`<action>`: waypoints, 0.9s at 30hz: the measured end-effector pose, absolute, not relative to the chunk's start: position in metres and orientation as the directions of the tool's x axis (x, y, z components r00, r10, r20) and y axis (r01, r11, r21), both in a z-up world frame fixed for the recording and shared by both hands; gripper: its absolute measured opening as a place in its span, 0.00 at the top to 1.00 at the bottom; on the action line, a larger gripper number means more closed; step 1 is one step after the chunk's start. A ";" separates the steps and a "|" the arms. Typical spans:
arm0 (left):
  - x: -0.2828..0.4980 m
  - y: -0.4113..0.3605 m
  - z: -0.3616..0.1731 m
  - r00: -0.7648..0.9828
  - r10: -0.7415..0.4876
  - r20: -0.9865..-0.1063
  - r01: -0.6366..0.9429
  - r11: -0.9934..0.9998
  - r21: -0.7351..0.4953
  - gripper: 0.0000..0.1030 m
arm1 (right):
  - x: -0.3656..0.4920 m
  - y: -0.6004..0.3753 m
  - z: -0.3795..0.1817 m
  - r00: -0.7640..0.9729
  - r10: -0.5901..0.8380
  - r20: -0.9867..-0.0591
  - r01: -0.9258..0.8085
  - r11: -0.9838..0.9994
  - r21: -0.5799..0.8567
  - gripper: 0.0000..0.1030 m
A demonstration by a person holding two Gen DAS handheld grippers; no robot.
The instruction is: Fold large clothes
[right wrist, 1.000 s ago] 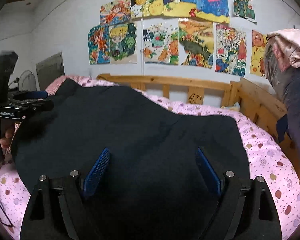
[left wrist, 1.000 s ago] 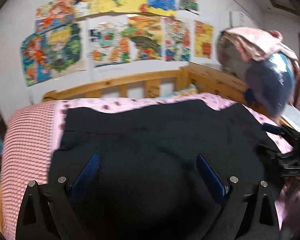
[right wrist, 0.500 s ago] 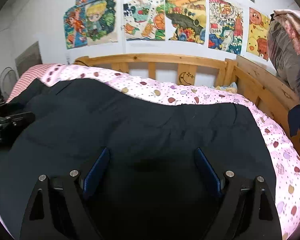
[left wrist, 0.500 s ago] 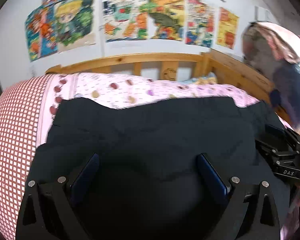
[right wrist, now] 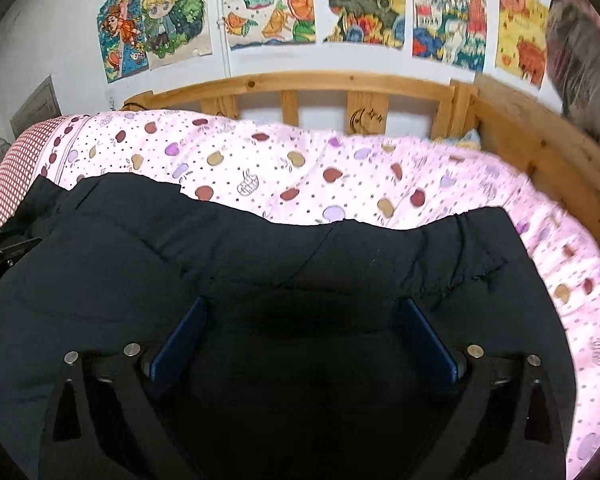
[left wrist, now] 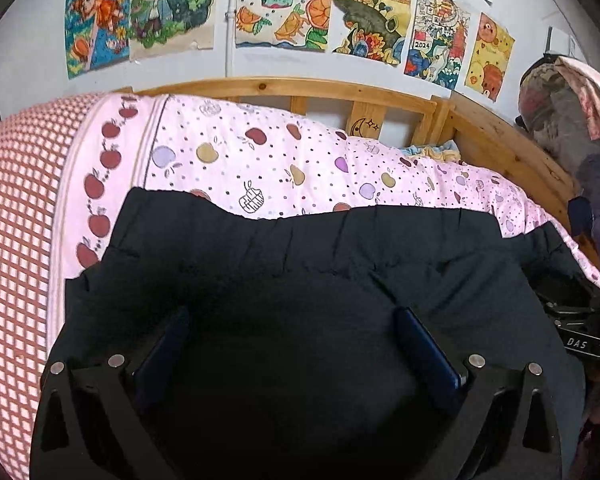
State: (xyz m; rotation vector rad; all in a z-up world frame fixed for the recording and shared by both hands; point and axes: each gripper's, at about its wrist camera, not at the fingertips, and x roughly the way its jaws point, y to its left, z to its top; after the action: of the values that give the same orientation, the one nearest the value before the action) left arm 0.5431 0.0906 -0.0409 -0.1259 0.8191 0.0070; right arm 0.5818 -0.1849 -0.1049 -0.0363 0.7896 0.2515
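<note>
Two grippers are yours here, and both hang over the black garment (left wrist: 300,280) spread on the pink fruit-print quilt (left wrist: 284,168) of the bed. Your left gripper (left wrist: 296,340) has its blue pads (left wrist: 424,344) set wide apart with only dark cloth showing between them; nothing is pinched, though whether the pads touch the fabric you cannot tell from this view. Your right gripper (right wrist: 304,332) stands the same way, jaws spread wide over the garment (right wrist: 260,264) and closed on nothing.

From your left wrist you see what the other view barely shows: the red-checked cover (left wrist: 16,220) filling the left side, the apple border beside it, and the garment's near-left corner lying against that border. At the right edge of that view the body of your other gripper shows, marked "DAS", sitting at the garment's right side. From your right wrist you see more of the quilt (right wrist: 380,176) running off to the right of the garment, somewhat blurred there, and the left gripper's black body at the far left edge. Both views share the wooden headboard (left wrist: 284,88) and the row of bright drawings (right wrist: 268,4) on the wall.
</note>
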 end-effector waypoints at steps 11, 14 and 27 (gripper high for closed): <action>0.551 0.090 -0.052 0.681 -0.044 -0.731 -0.057 0.992 -0.113 0.00 | 0.594 -0.188 -0.126 0.644 0.250 -0.723 -0.240 0.963 0.120 0.04; 0.551 0.088 -0.054 0.677 -0.029 -0.735 -0.060 0.994 -0.095 0.00 | 0.594 -0.187 -0.127 0.644 0.249 -0.723 -0.238 0.964 0.120 0.04; 0.547 0.081 -0.060 0.687 0.009 -0.726 -0.065 0.997 -0.049 0.00 | 0.588 -0.190 -0.130 0.668 0.245 -0.702 -0.232 0.966 0.116 0.04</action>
State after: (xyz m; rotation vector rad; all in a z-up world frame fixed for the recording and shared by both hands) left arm 0.5467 0.0815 -0.0601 -0.0724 0.8121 0.0414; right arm 0.5875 -0.1896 -0.1304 0.0172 0.7946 0.2690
